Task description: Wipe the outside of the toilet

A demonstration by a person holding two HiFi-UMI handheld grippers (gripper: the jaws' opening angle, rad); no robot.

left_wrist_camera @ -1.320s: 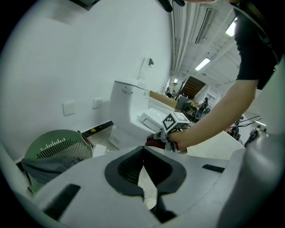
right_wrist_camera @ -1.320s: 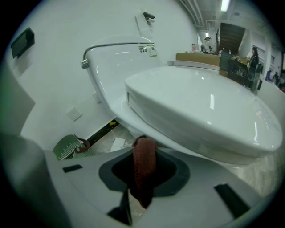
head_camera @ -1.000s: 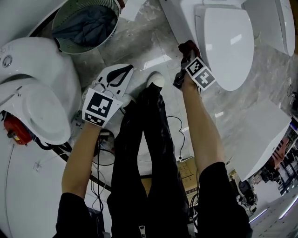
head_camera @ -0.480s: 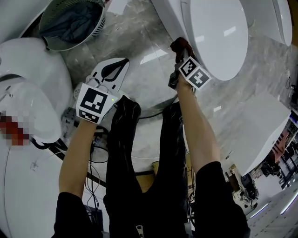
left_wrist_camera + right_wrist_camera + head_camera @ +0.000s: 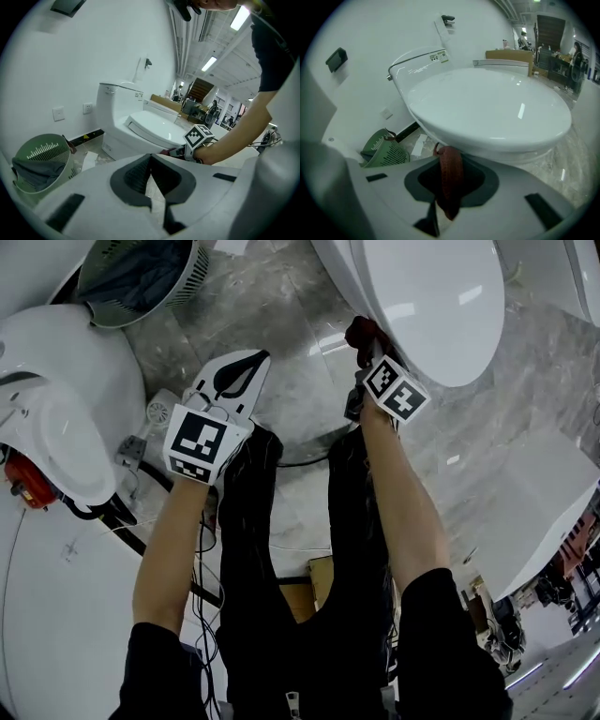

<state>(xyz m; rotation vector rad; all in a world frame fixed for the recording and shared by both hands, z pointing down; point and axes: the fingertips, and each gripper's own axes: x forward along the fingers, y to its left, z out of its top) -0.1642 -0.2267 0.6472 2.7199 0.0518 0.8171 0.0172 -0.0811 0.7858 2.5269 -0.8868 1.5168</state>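
Note:
The white toilet (image 5: 427, 306) stands at the top right of the head view with its lid down. My right gripper (image 5: 364, 337) is shut on a dark red cloth (image 5: 360, 330), which is pressed against the bowl's left side just under the rim. In the right gripper view the red cloth (image 5: 451, 180) hangs between the jaws below the toilet seat (image 5: 487, 112). My left gripper (image 5: 254, 357) hovers over the marble floor left of my legs. It is shut with nothing in it, and its jaw tips meet. The left gripper view shows the left gripper (image 5: 150, 156) pointing toward the toilet (image 5: 140, 126).
A green mesh basket (image 5: 141, 277) with dark fabric in it sits at the top left. A second white toilet (image 5: 56, 409) stands at the left, with cables (image 5: 122, 531) on the floor beside it. A white fixture (image 5: 534, 512) is at the right. My black-trousered legs (image 5: 300, 549) fill the middle.
The right gripper has slid the red cloth along the bowl's side toward the toilet's front. My legs have shifted and the white shoe is out of sight. The left gripper stays shut over the floor.

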